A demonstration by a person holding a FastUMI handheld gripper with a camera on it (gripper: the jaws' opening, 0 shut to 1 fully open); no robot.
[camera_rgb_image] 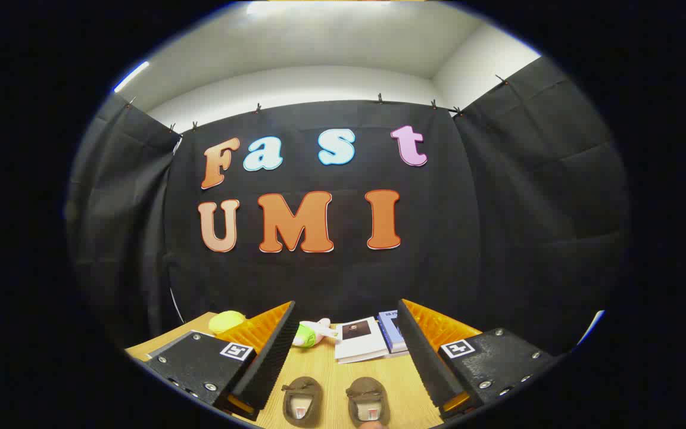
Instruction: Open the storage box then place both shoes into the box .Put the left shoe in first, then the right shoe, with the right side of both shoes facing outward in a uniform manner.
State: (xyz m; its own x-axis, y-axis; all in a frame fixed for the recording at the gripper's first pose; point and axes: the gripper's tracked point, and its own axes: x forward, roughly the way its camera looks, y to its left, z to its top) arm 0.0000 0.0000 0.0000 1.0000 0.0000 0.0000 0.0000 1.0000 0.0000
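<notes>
Brown suede-like slippers, one pair, soft-bodied, each with a small bow at the toe and a pale label in the open heel: left-hand slipper (302, 401) and right-hand slipper (367, 401), side by side on the light wooden tabletop (331, 372), toes pointing toward the far wall, slightly apart from one another, neither lifted. Position: near, low between the two fingers of the handheld two-finger gripper (346, 357). Gripper fingers black with ribbed inner pads and orange backing, spread wide apart, clamped on nothing, touching neither slipper. Storage box: not to be made out among the items seen, so open or closed cannot be told. Task progress, judged from the layout: at the very start, neither shoe placed, box step unconfirmed, both placements outstanding, left shoe due first. Which slipper is the left-foot one: hard to tell for certain at this angle. Farther along the tabletop, beyond the fingers: yellow-green ball (226, 322) at far left, white and green soft toy (313, 331) in the middle, white booklet (359, 339) and blue book (392, 329) to the right.
</notes>
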